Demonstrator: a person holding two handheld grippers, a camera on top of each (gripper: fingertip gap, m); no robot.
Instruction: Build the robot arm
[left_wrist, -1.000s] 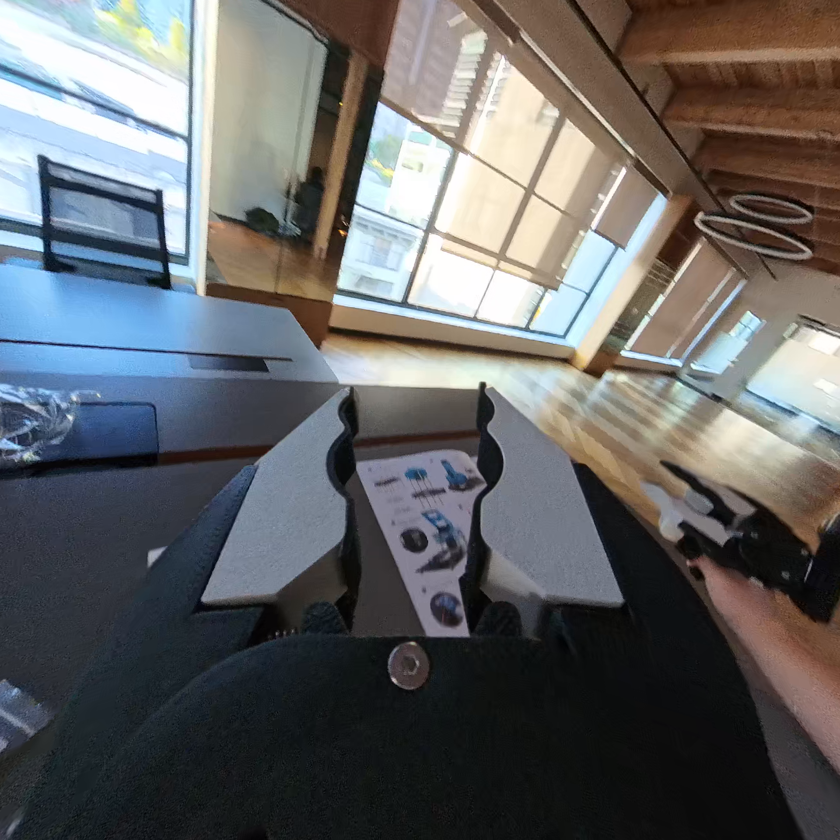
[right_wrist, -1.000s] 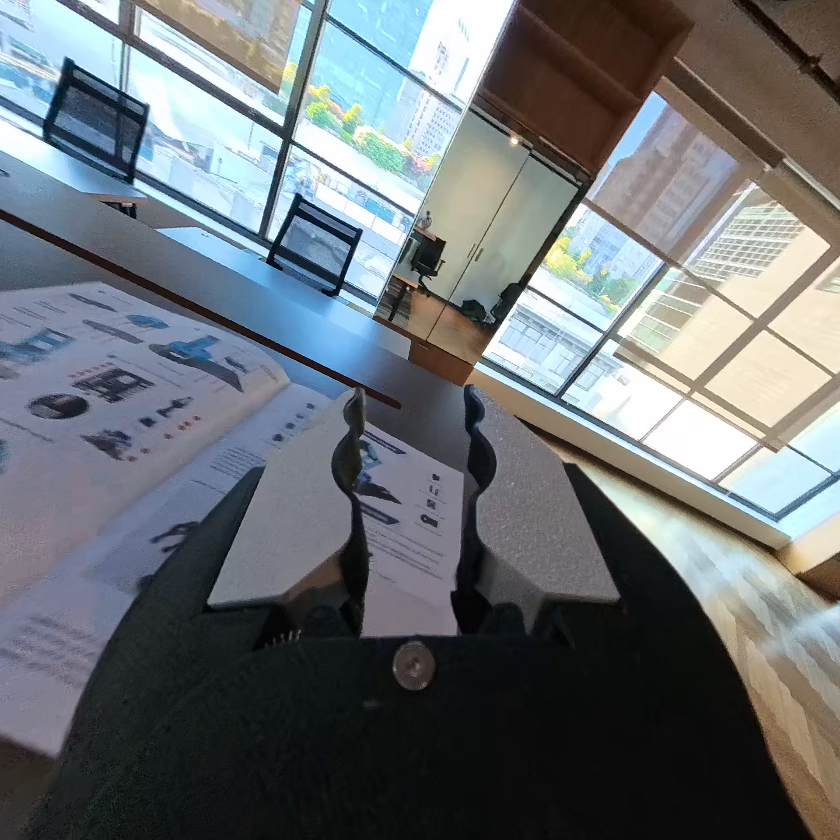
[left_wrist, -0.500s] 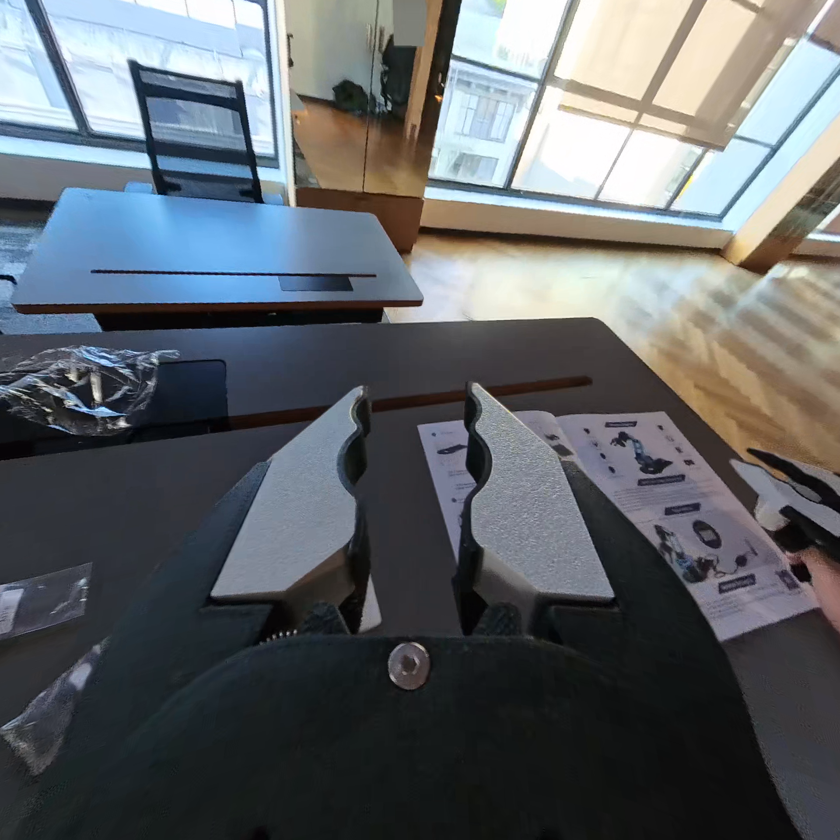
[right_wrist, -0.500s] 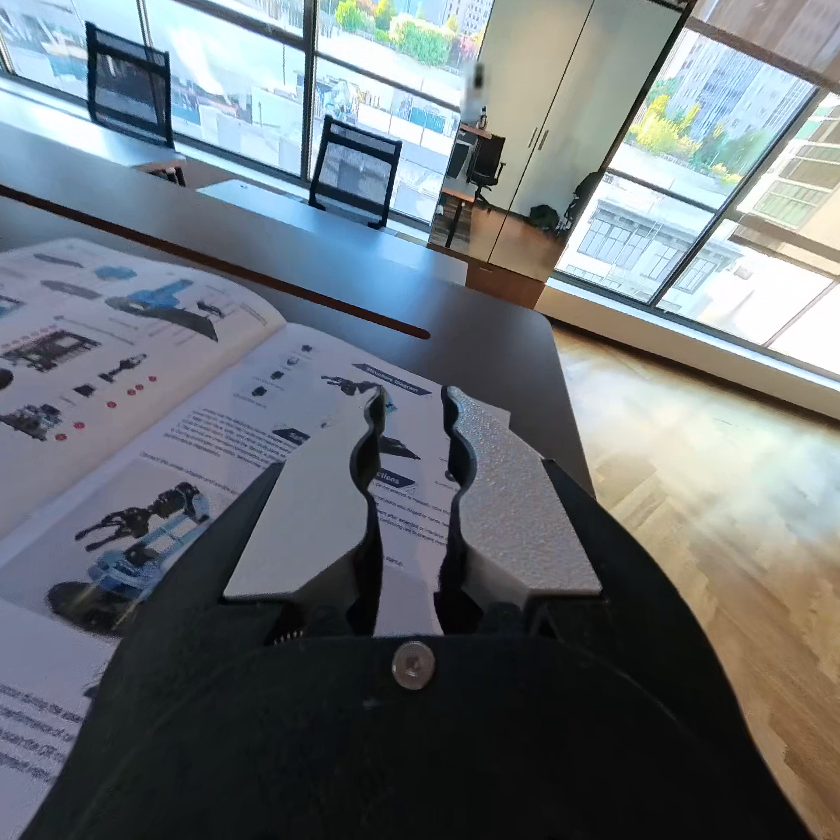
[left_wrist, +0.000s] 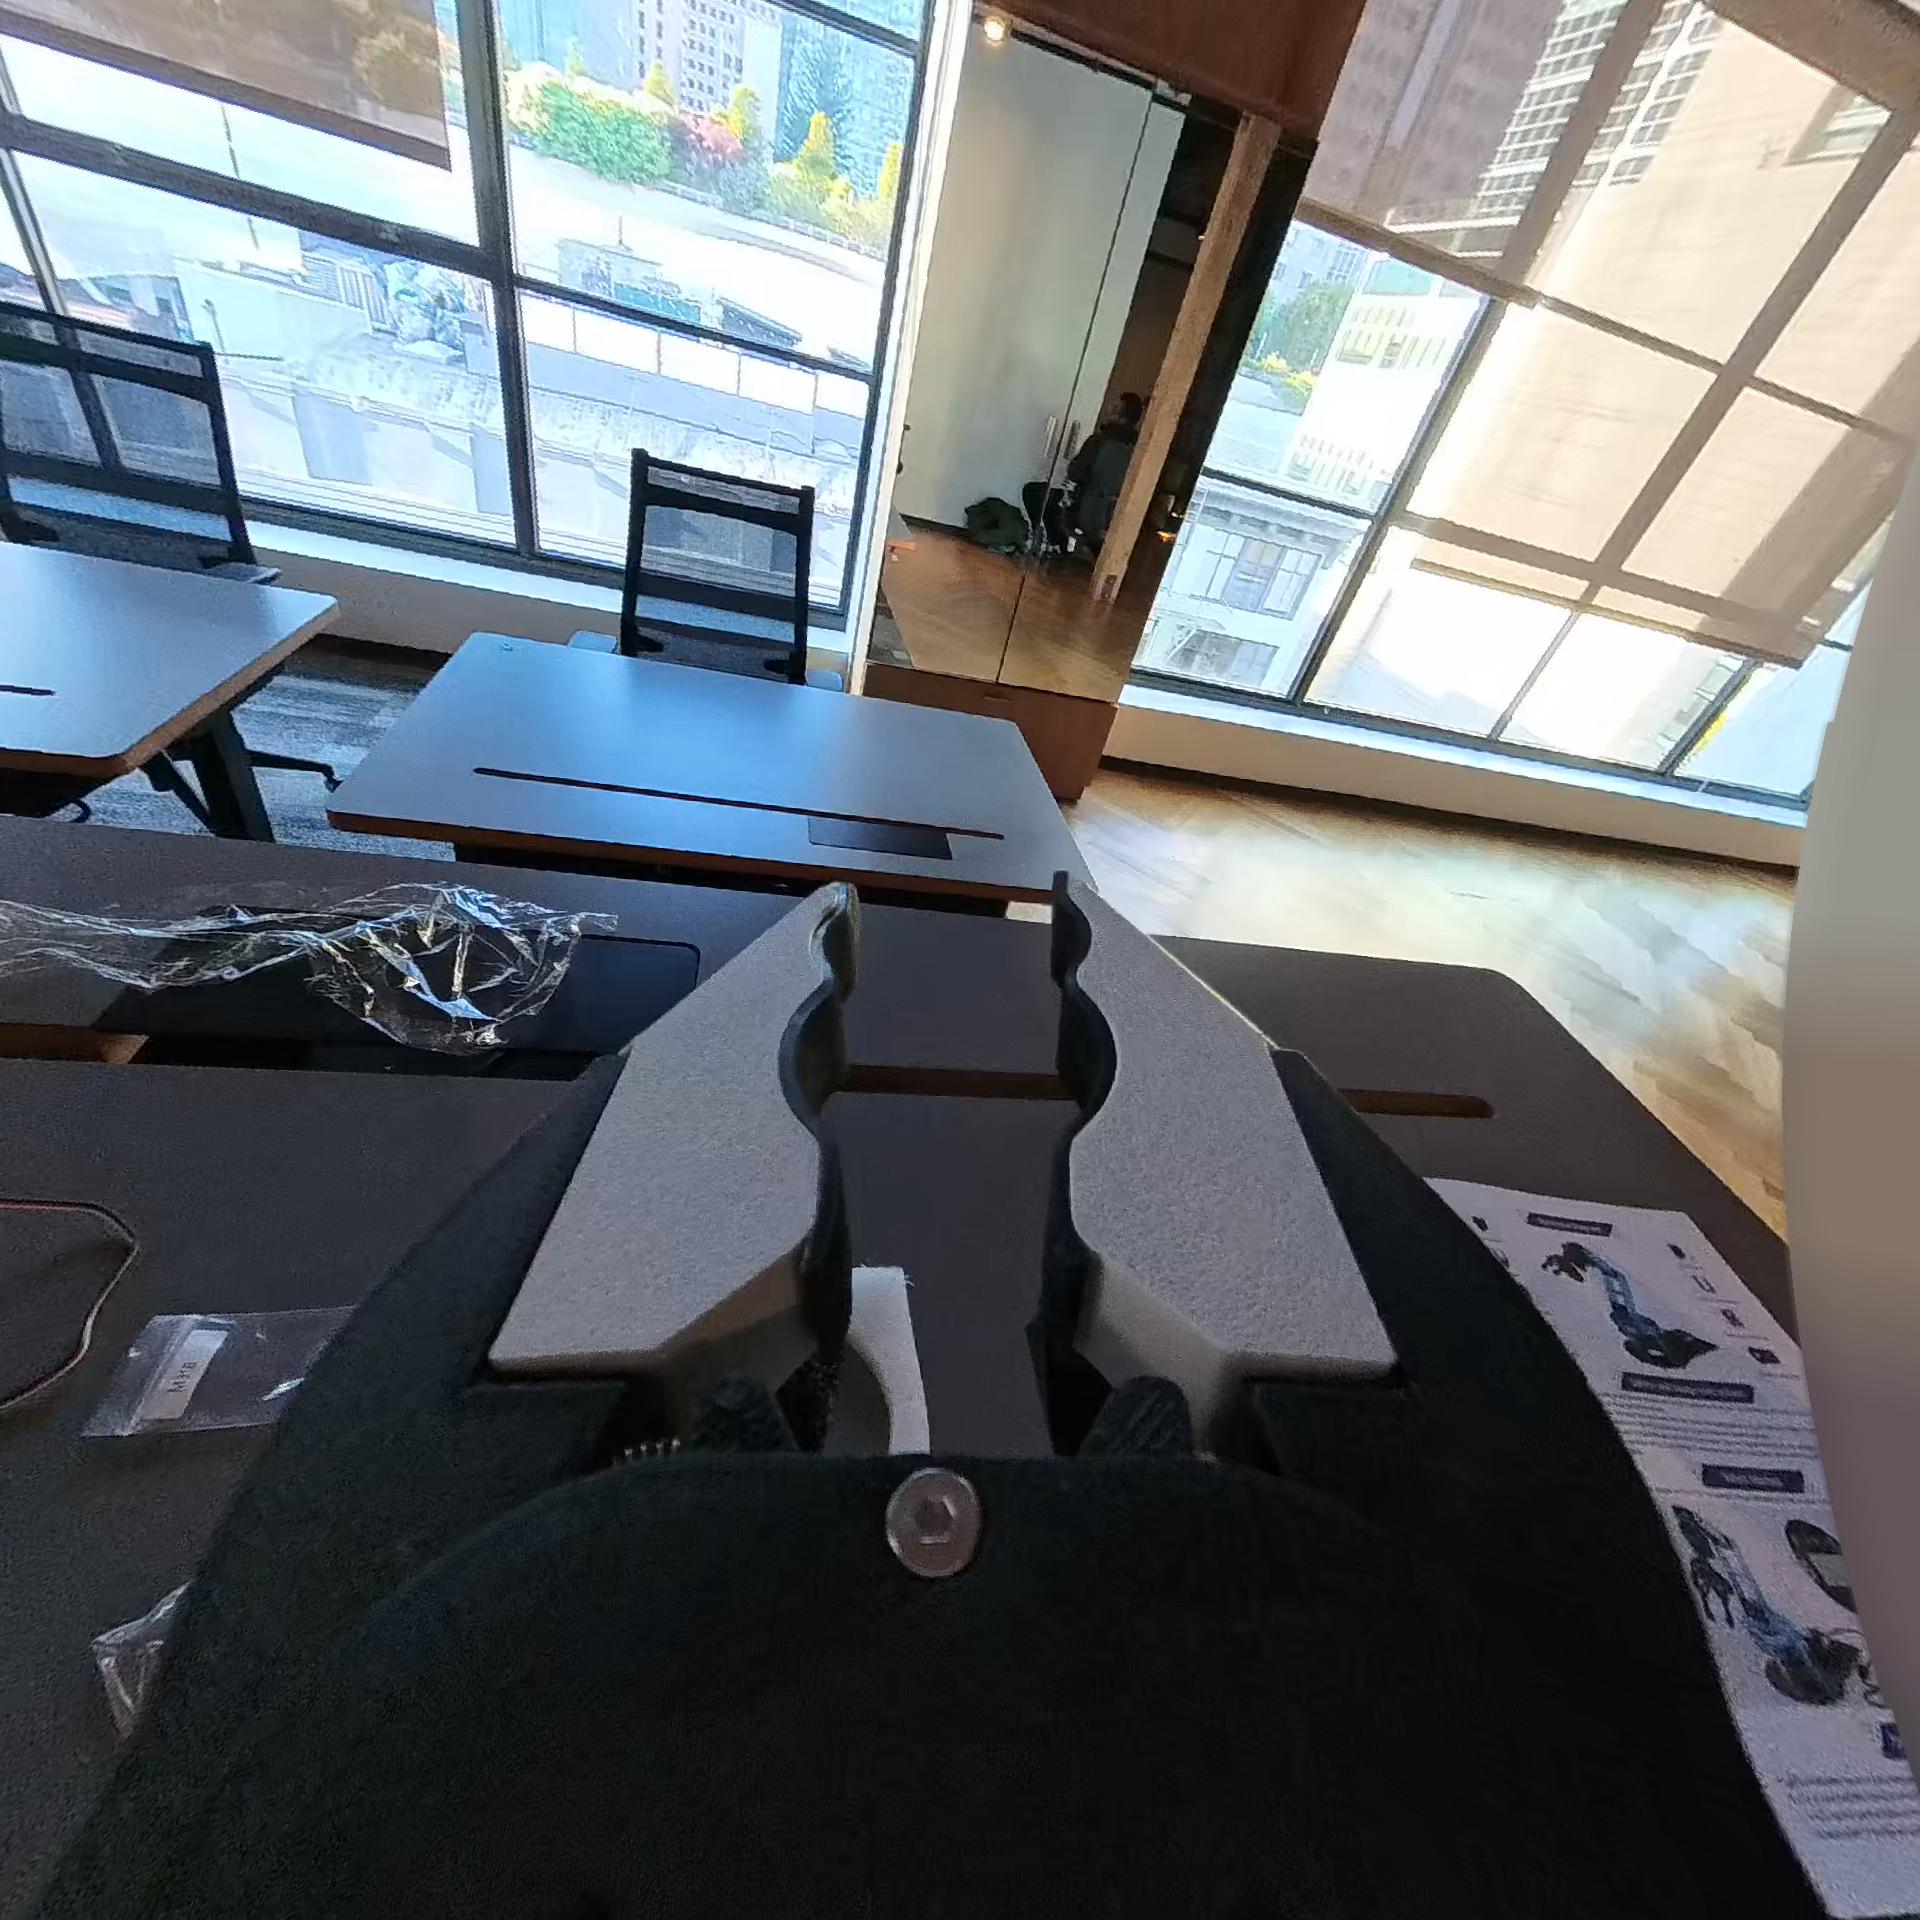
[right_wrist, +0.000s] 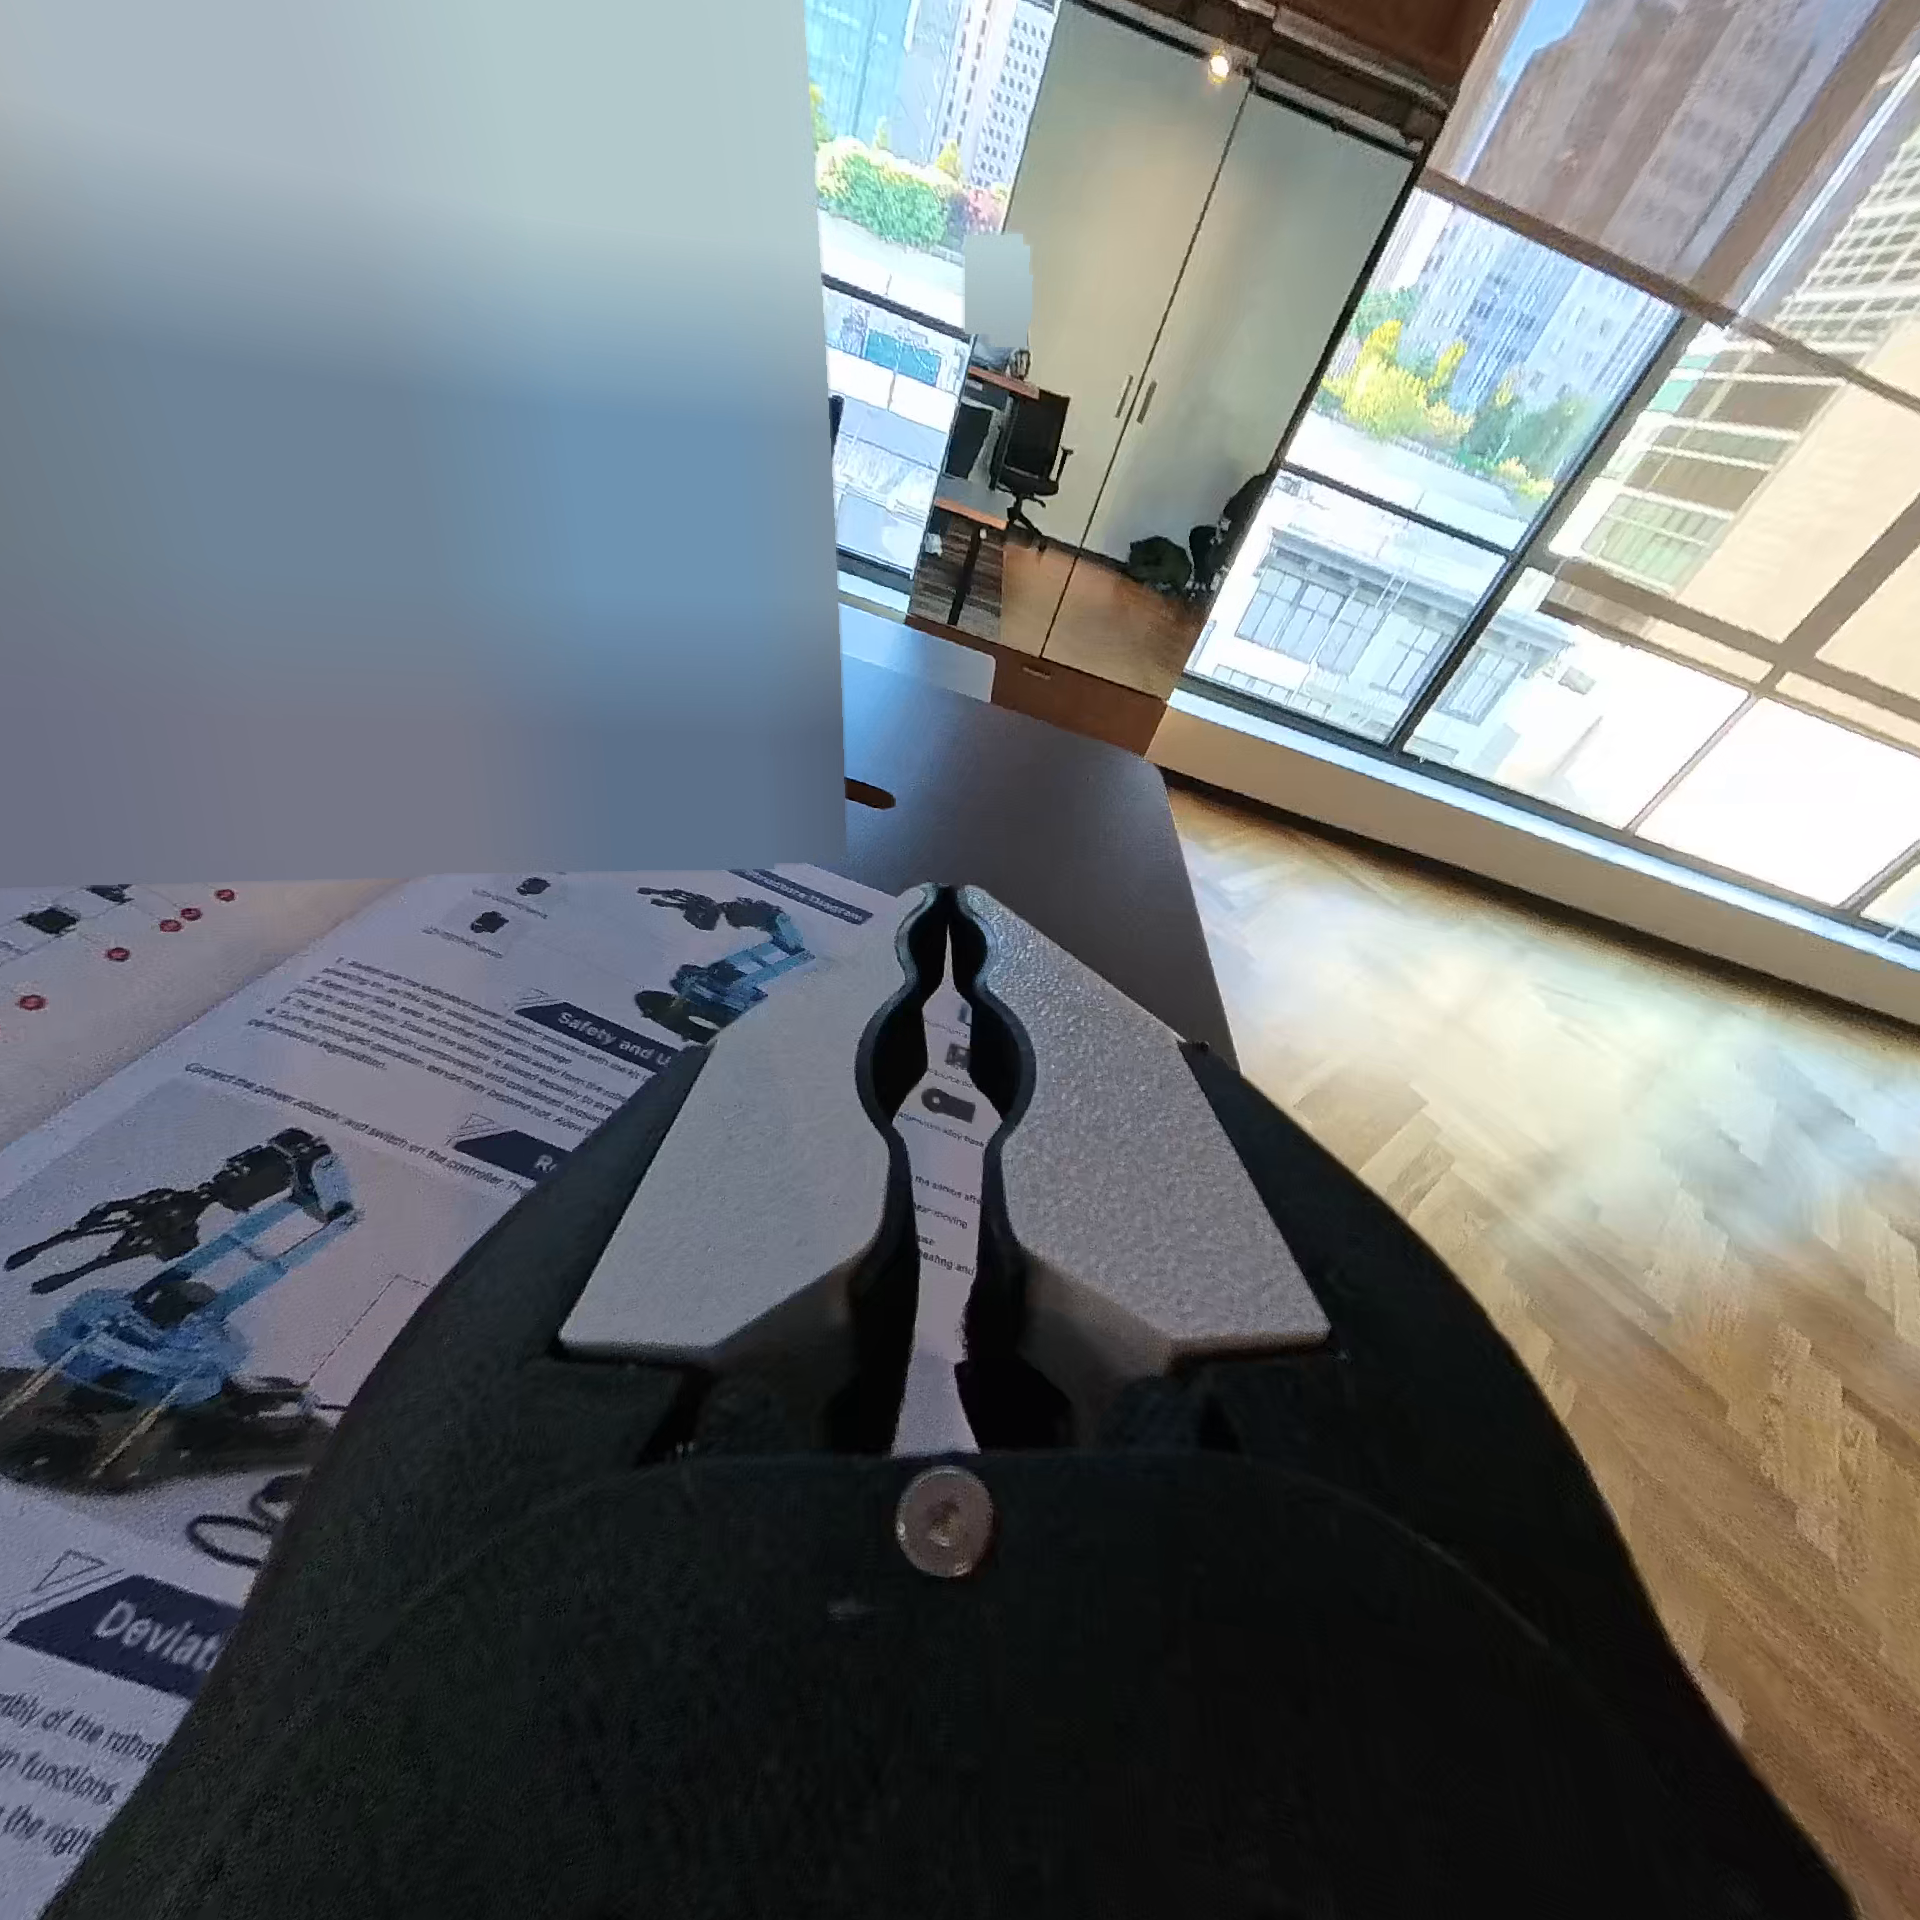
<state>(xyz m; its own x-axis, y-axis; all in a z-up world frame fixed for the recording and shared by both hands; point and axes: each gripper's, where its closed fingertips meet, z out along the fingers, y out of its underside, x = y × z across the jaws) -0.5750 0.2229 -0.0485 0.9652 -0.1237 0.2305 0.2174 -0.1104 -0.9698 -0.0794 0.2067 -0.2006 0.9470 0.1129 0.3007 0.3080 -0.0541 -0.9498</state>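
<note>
A: Since half a second ago, right gripper (right_wrist: 951, 914) has narrowed, its tips now meeting over the booklet (right_wrist: 343, 1174); left gripper (left_wrist: 951, 914) has swung off the booklet (left_wrist: 1704, 1382) toward bare desk (left_wrist: 260, 1164).

B: States?

A: Left: jaws apart, nothing between them; right: tips together at the booklet's far right page; whether a sheet is pinched between them cannot be told.

B: Location of the booklet?

A: Lying open on the desk (right_wrist: 1018, 821), near its right end; in the left view, just right of the left gripper.

B: Handling?

A: Judged light, thin and floppy; glossy pages likely slip and crease easily; best taken at a free page edge or corner, not mid-sheet.

B: Surface and room?

A: Dark matte desk with a slot; crumpled plastic wrap (left_wrist: 416, 966) at far left; small clear bag (left_wrist: 197, 1371) nearer left; beyond, another desk (left_wrist: 707, 769), chair (left_wrist: 717, 571), tall windows (left_wrist: 686, 291), wood floor (right_wrist: 1558, 1091).
</note>
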